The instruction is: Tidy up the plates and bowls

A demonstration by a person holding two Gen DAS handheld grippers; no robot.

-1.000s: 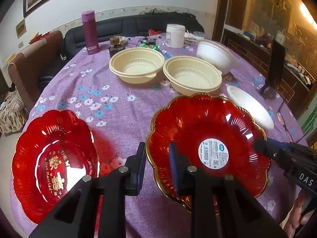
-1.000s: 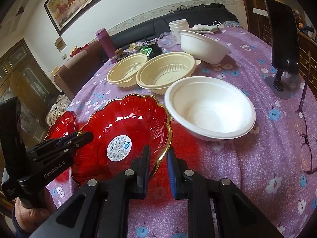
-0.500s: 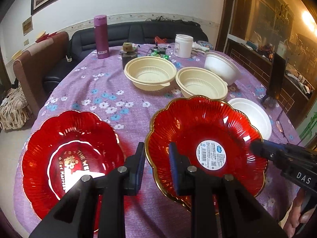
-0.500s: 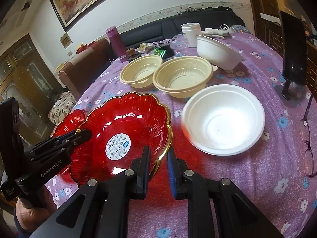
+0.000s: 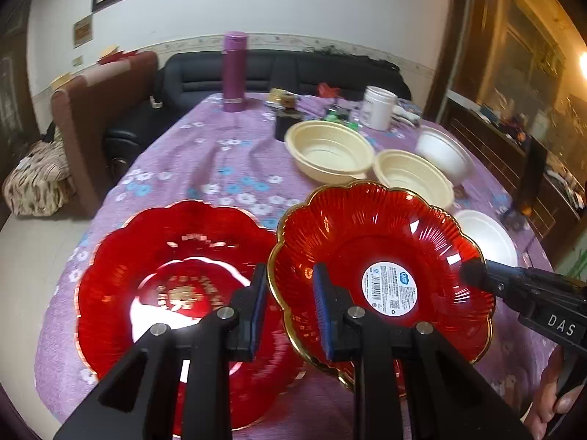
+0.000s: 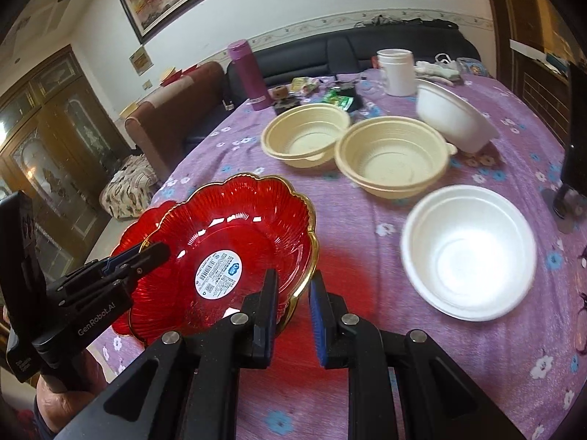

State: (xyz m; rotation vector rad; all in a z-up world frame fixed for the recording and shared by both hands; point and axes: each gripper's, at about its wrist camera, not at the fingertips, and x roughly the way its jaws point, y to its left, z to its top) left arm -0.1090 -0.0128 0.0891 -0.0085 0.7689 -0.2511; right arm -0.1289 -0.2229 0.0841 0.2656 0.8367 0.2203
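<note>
A round table under a purple flowered cloth point(image 5: 220, 154) fills the room's middle.

At the left lies a red plate with gold lettering point(image 5: 176, 293), flat on the cloth. A second red, gold-rimmed plate with a barcode sticker point(image 5: 381, 278) hangs just beside it, lifted and tilted, with its left edge now reaching over the first plate's right edge. A second ago a strip of purple cloth lay between the two plates; that gap has closed, and the lifted plate has travelled leftward with both hands.

The left gripper point(image 5: 290, 304) is clamped on the plate's near-left rim, one finger outside, one inside. The right gripper point(image 6: 293, 304) pinches the opposite rim the same way, so the person carries the plate two-handed. A hand point(image 5: 550, 399) shows at the lower right edge of the left wrist view.

Behind, two cream bowls point(image 6: 308, 135) point(image 6: 392, 157) touch side by side. Right of them stand one white bowl tipped on its side point(image 6: 455, 117) and another white bowl point(image 6: 466, 249) upright nearer the front. A purple flask point(image 5: 234, 71) and white jar point(image 5: 379, 108) stand at the far end.

My reading: the plate is being brought over to stack on its twin. It needs centring, then lowering. The bowls look untouched, so most of the sorting remains.
</note>
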